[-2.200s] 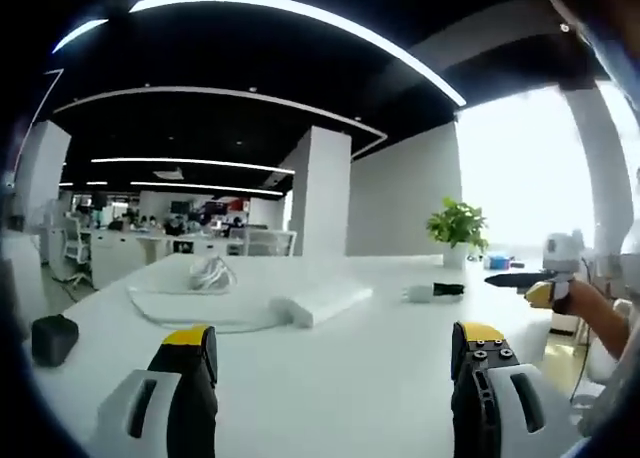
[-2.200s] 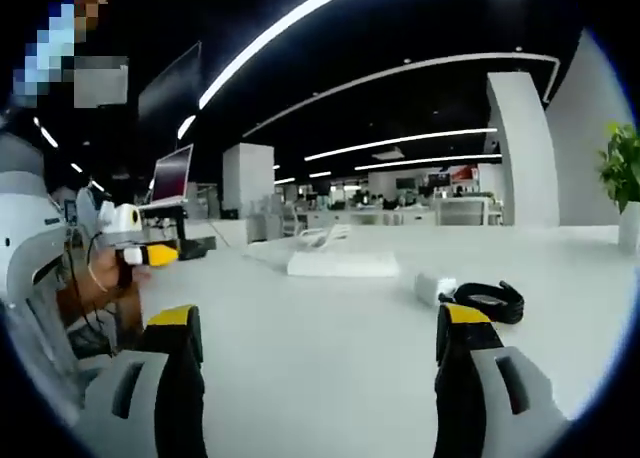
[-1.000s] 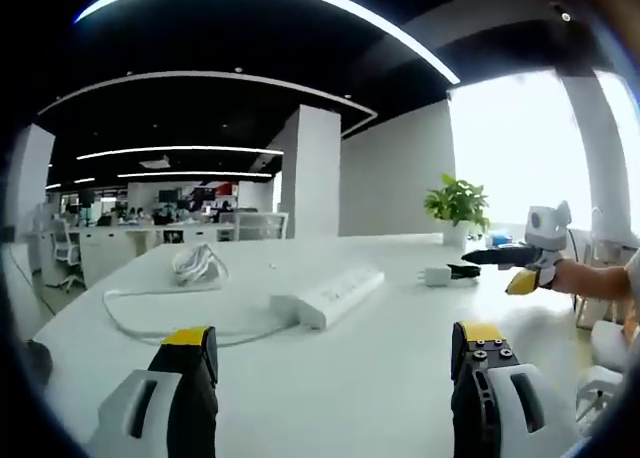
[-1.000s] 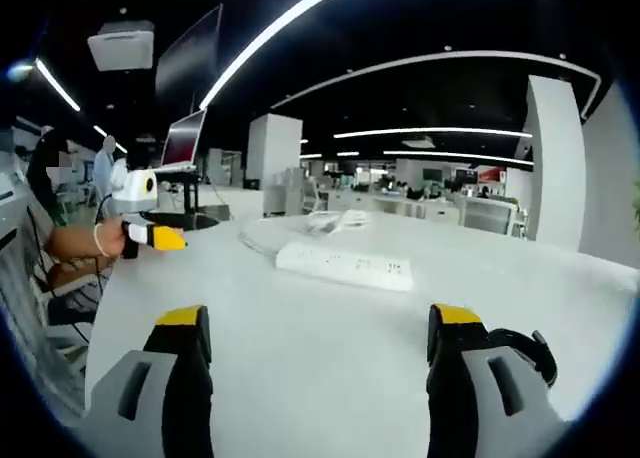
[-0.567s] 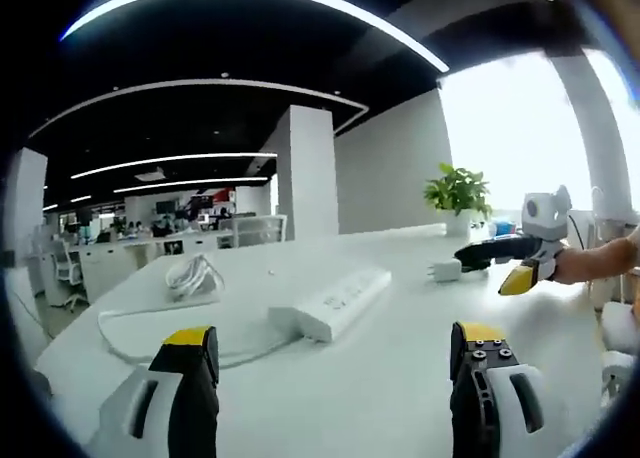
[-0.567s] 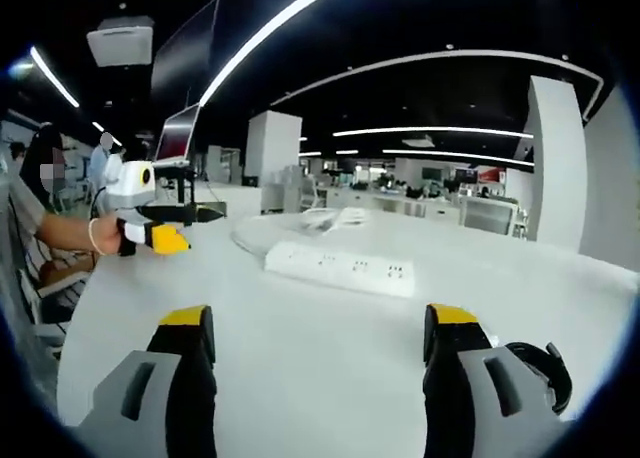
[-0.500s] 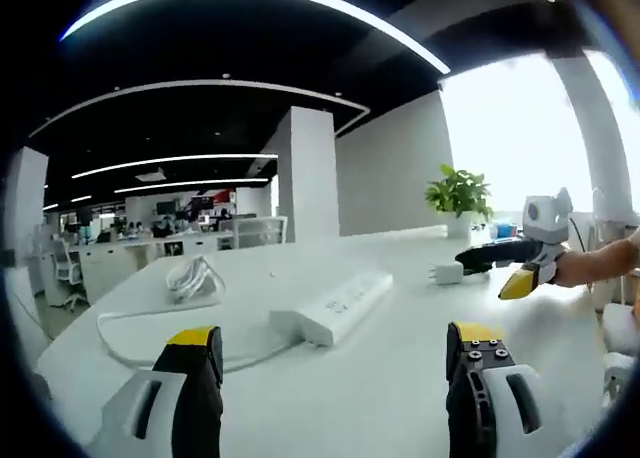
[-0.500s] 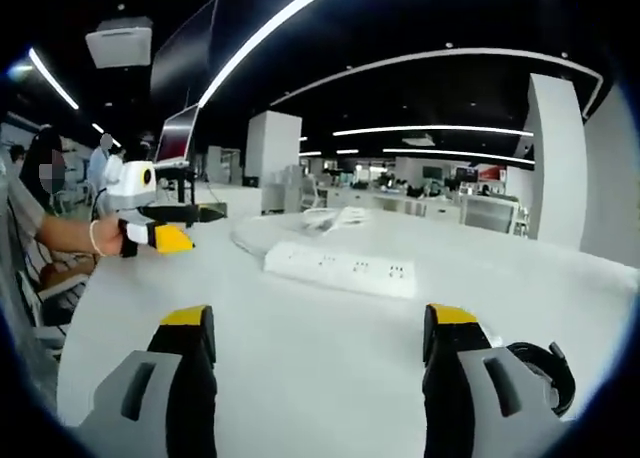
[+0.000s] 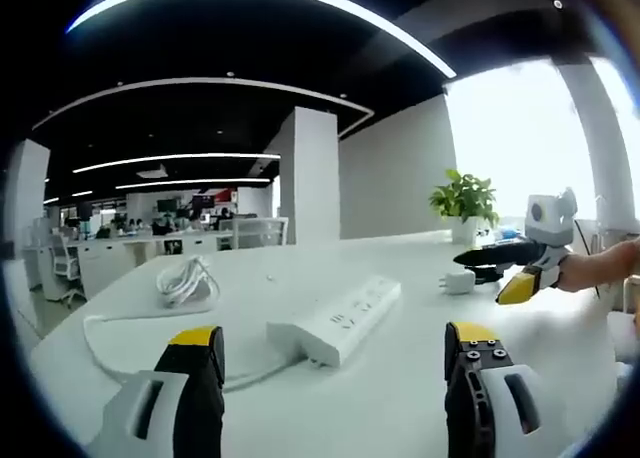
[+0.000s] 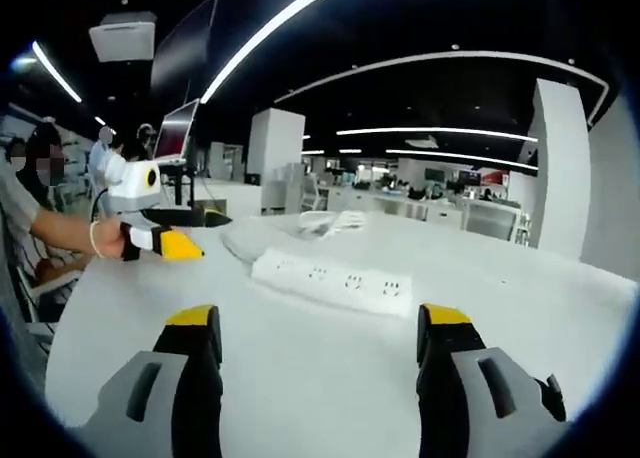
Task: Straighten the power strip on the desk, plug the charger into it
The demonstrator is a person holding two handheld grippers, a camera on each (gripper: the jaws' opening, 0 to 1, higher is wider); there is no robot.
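A white power strip (image 9: pixel 338 321) lies at an angle on the white desk (image 9: pixel 330 408), a little beyond my left gripper (image 9: pixel 332 338), which is open with nothing between its jaws. The strip's white cord (image 9: pixel 110 336) loops left to a coiled bundle (image 9: pixel 187 279). A small white charger (image 9: pixel 459 281) with a black cable sits at the right, just under the right gripper (image 9: pixel 515 268) that a hand holds. In the right gripper view the power strip (image 10: pixel 335 279) lies ahead of my open right gripper (image 10: pixel 315 320), with the left gripper (image 10: pixel 160 240) off to the left.
A potted plant (image 9: pixel 465 200) stands at the far right end of the desk. A screen on a stand (image 10: pixel 175 134) rises beyond the left gripper. A black cable loop (image 10: pixel 549 399) lies by the right jaw. Office desks and pillars fill the background.
Both grippers have come closer to the power strip, which now looks larger in both views. The right gripper hangs nearer the charger. Both pairs of jaws stay apart.
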